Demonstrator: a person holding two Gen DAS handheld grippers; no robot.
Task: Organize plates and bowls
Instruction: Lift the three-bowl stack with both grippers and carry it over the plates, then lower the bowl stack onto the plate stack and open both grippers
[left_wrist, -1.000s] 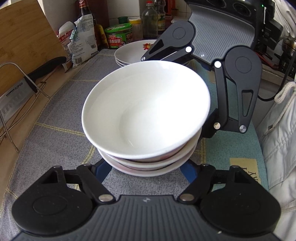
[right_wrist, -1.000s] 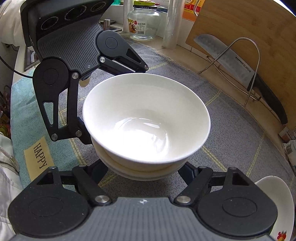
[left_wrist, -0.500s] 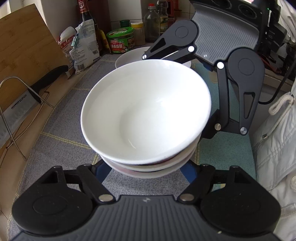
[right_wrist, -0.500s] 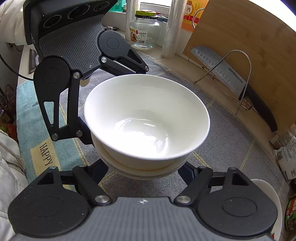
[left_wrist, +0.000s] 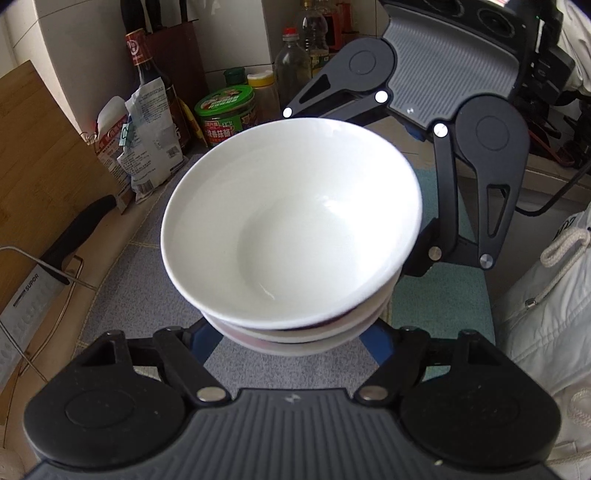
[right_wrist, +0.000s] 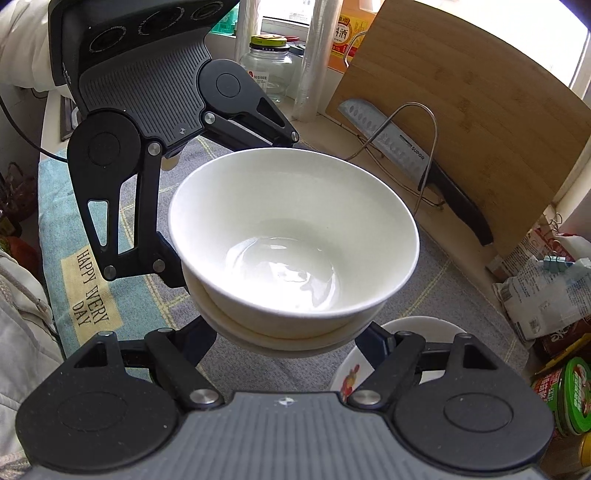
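Carrying a stack of bowls (left_wrist: 291, 229) between them, the left gripper (left_wrist: 291, 332) and the right gripper (right_wrist: 288, 332) face each other across it, each with its jaws closed on the lower bowls from opposite sides. The stack hangs clear of the surface (right_wrist: 436, 295), above the grey mat (left_wrist: 122, 295), its rims level. In the right wrist view a pile of plates (right_wrist: 369, 354) with a red pattern peeks out just below and beyond the stack, on the side toward the green can (right_wrist: 569, 391). That pile looks like the likely target, so the move seemingly turns on shifting the stack sideways toward the can until it sits over the plates. Neither hand is nearer; both share the load equally. A knife (right_wrist: 410, 158) on its wire rack leans against the cutting board (right_wrist: 480, 122), well apart from the stack.
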